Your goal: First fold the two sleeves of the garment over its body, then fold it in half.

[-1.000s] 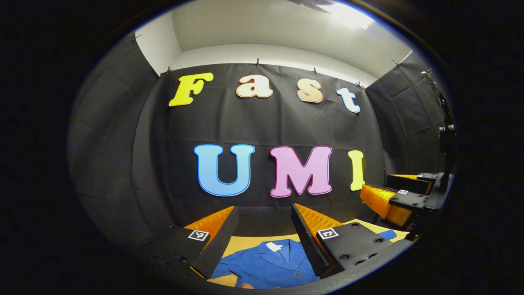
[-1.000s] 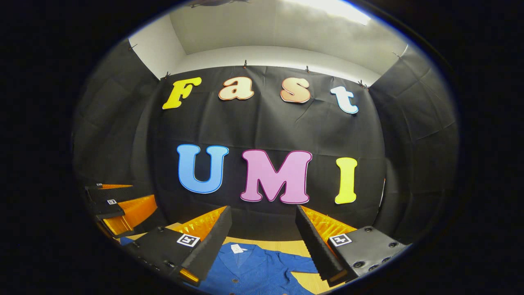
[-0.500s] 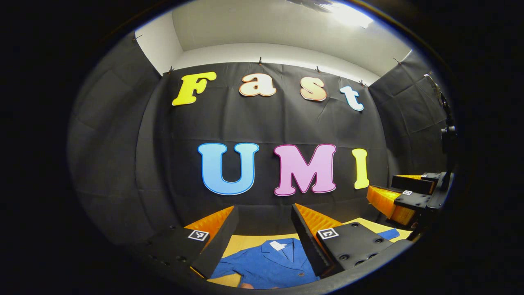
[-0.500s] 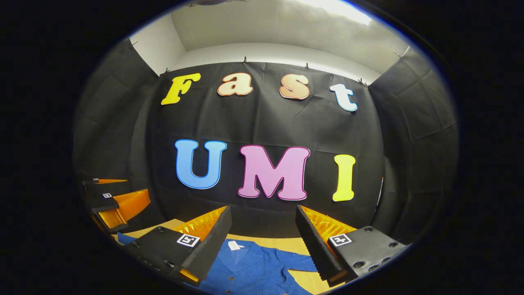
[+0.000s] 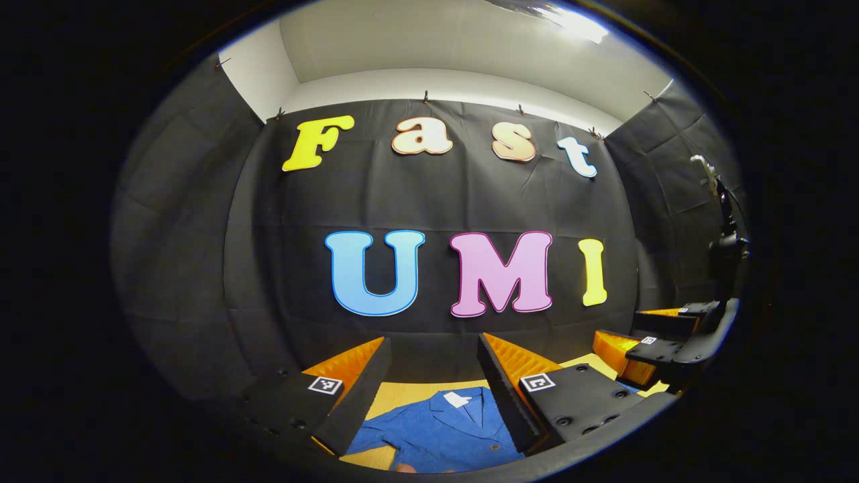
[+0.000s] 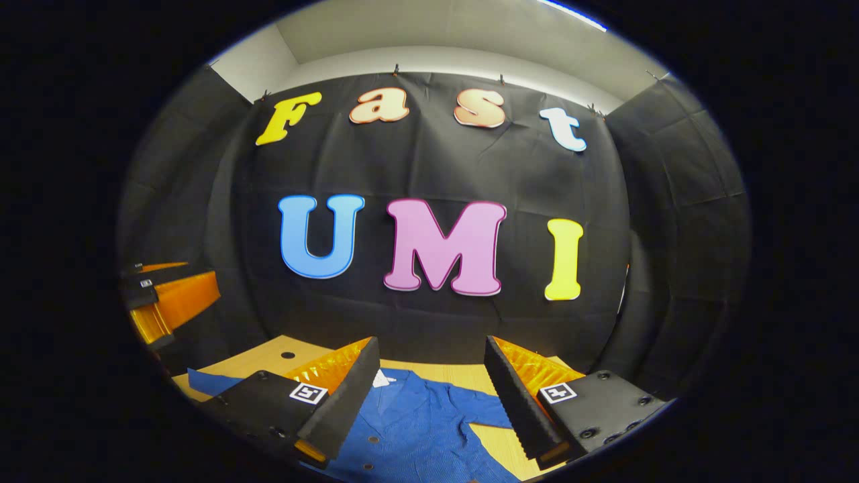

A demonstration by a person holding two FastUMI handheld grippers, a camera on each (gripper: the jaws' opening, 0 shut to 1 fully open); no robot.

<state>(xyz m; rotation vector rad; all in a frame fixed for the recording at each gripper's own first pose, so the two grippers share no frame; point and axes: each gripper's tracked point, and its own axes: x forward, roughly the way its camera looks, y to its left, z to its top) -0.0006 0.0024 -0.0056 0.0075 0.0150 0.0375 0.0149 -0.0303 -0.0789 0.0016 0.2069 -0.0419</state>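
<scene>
A blue buttoned garment (image 5: 443, 429) lies flat, collar up, on the wooden table (image 5: 399, 397); a white label (image 5: 458, 400) sits at its neck. My left gripper (image 5: 433, 345) hovers open above the collar, holding nothing. In the right gripper view the garment (image 6: 416, 429) spreads below my open right gripper (image 6: 431, 345), with one sleeve (image 6: 208, 382) reaching left and the other sleeve (image 6: 490, 416) reaching right. The right gripper (image 5: 617, 327) appears at the far right of the left gripper view. The left gripper (image 6: 201, 278) shows at the left edge of the right gripper view, also open.
The table (image 6: 268, 359) runs back to the black cloth wall (image 6: 436, 322) and has a small round hole (image 6: 288, 355) near the left sleeve. A dark stand (image 5: 725, 248) rises at the right side.
The right gripper has tipped downward, so more of the table and garment shows beneath it. Seen from the left gripper, it sank lower and to the right. The left gripper barely moved.
</scene>
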